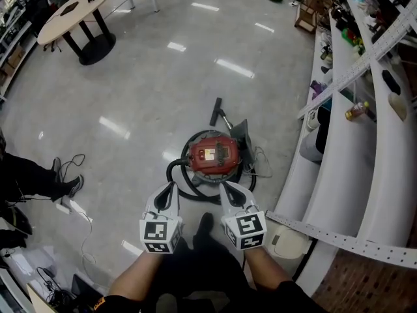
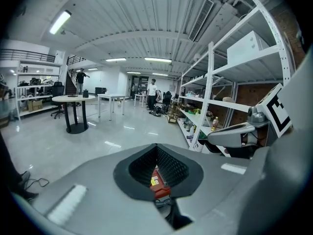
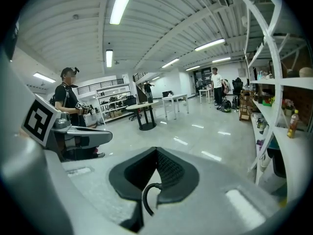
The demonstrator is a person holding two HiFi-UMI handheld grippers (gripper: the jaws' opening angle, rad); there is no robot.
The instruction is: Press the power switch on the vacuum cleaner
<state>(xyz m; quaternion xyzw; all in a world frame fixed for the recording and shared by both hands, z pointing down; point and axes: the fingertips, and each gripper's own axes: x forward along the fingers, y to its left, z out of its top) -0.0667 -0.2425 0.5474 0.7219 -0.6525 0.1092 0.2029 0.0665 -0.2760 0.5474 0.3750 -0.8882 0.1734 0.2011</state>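
The vacuum cleaner (image 1: 214,154) stands on the floor, a round black drum with a red top, its black hose (image 1: 177,175) looped around its near side. My left gripper (image 1: 171,189) hangs above the floor just short of the drum's near left. My right gripper (image 1: 228,189) hangs level with it at the near right. Both are shut and hold nothing. In the left gripper view the red top (image 2: 157,182) shows through the gap behind the shut left gripper (image 2: 156,148). In the right gripper view a loop of hose (image 3: 145,196) shows below the shut right gripper (image 3: 156,151).
White shelving (image 1: 365,142) with bottles and boxes curves along the right. The vacuum's wand and nozzle (image 1: 217,109) lie beyond the drum. A cable and a power strip (image 1: 71,204) lie on the floor at left, beside a person's shoe (image 1: 73,186). A round table (image 1: 75,8) stands far left.
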